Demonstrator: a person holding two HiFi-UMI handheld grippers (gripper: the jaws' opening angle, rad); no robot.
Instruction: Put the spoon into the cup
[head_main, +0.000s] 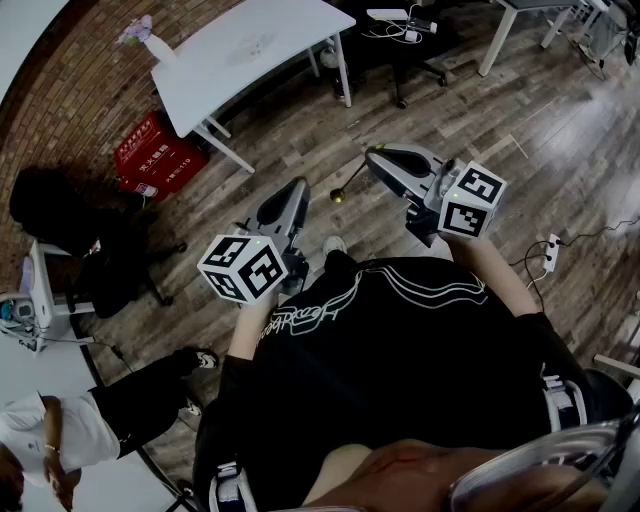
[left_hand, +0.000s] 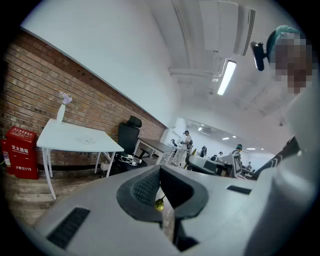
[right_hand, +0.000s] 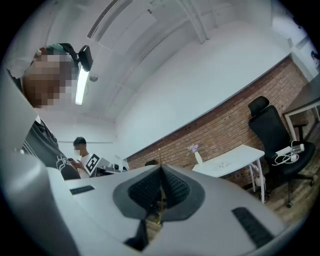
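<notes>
A thin gold spoon (head_main: 349, 186) sticks out leftward from my right gripper (head_main: 371, 158), which is shut on its handle; the bowl hangs over the wooden floor. In the right gripper view the handle (right_hand: 159, 156) stands up between the closed jaws of the right gripper (right_hand: 161, 166). My left gripper (head_main: 298, 187) is held beside it, shut, with nothing in it. In the left gripper view the spoon's bowl (left_hand: 159, 202) shows through the gap below the tips of the left gripper (left_hand: 160, 168). No cup is in view.
A white table (head_main: 250, 50) with a flower vase (head_main: 150, 38) stands by the brick wall, a red crate (head_main: 153, 155) beside it. A black office chair (head_main: 400, 60) is behind. A person (head_main: 60, 435) stands at lower left. A power strip (head_main: 549, 252) lies on the floor.
</notes>
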